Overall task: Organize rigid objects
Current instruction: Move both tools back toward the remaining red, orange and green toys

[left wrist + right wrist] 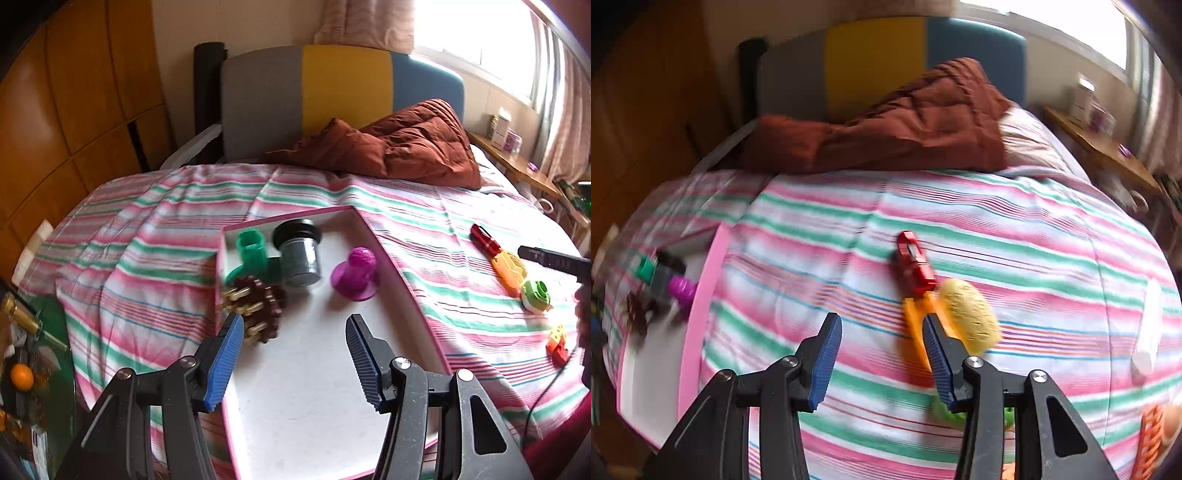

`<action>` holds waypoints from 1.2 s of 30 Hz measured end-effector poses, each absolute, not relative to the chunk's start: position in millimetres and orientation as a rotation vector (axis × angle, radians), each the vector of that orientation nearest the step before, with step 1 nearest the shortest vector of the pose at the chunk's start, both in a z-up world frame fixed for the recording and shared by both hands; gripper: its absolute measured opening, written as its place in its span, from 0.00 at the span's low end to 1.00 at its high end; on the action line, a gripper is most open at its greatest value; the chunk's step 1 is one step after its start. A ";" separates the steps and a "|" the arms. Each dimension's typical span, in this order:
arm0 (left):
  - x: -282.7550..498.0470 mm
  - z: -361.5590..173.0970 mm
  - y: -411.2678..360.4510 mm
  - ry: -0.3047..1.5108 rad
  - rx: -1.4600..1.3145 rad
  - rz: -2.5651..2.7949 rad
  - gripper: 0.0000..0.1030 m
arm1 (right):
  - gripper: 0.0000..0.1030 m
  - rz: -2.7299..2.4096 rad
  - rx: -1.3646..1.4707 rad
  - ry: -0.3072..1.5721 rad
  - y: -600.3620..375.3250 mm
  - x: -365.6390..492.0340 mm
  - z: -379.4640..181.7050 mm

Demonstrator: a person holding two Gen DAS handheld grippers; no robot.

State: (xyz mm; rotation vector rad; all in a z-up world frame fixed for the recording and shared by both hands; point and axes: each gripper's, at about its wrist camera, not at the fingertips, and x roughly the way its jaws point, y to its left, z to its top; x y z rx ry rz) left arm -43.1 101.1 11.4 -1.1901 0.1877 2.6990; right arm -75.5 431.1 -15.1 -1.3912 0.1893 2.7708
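A pink-rimmed white box lid (399,273) lies on the striped bed. In it are a green spool (253,254), a grey jar with a black cap (299,254), a purple knob (356,275) and a brown gear with brass pins (255,308). My left gripper (293,354) is open and empty above the lid's bare floor. My right gripper (881,350) is open and empty above the sheet, just left of an orange-and-yellow toy (967,317) and a red toy (914,264). A green piece (947,410) lies under its right finger.
More toys lie on the sheet: a green-white piece (535,295) and a small red-yellow block (557,341). A brown quilt (402,147) lies at the headboard. A white object (1147,332) and an orange toy (1156,439) sit at right. Wooden wardrobe on the left.
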 end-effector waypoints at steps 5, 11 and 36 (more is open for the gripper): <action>-44.0 12.4 122.7 0.233 -1.180 2.663 0.57 | 0.44 2.646 -1.339 0.368 467.0 -72.6 -17.9; -45.5 11.9 149.4 0.283 -1.170 2.614 0.57 | 0.44 2.574 -1.306 0.478 488.6 -64.8 -17.4; -57.4 7.0 229.7 0.416 -1.147 2.487 0.57 | 0.44 2.521 -1.197 0.738 521.1 -47.9 -9.8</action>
